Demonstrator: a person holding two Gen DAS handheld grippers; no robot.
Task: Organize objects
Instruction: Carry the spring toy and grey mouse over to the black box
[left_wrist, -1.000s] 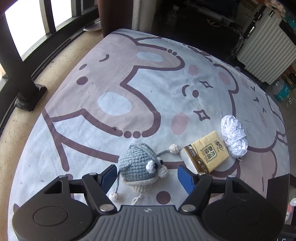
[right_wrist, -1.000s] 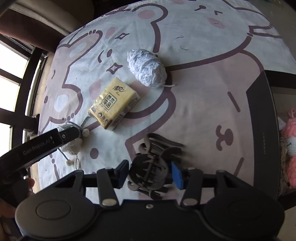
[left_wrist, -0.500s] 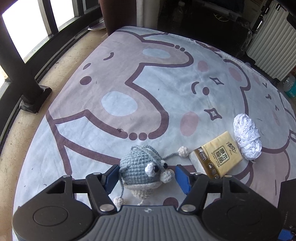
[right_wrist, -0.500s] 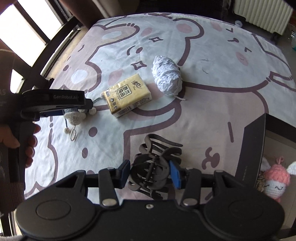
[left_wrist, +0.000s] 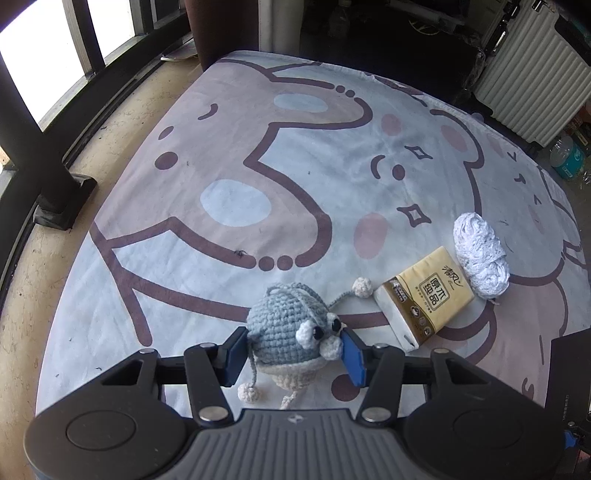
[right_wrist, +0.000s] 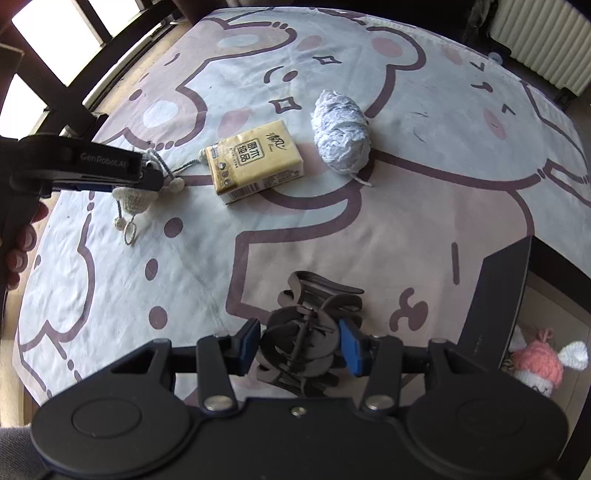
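Blue pads of the left gripper (left_wrist: 293, 349) are closing on the grey-blue crocheted toy (left_wrist: 284, 334), both pads touching its sides; the toy rests on the cartoon-print cloth (left_wrist: 258, 166). The right gripper (right_wrist: 301, 341) is clamped on a dark hair claw clip (right_wrist: 306, 332). A yellow tissue pack (right_wrist: 255, 160) lies beside a white yarn ball (right_wrist: 341, 131).

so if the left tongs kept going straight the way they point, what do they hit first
The blue-grey crocheted toy: it already sits between the closing left tongs, pads touching its sides. Past it, probably the cartoon-print cloth.
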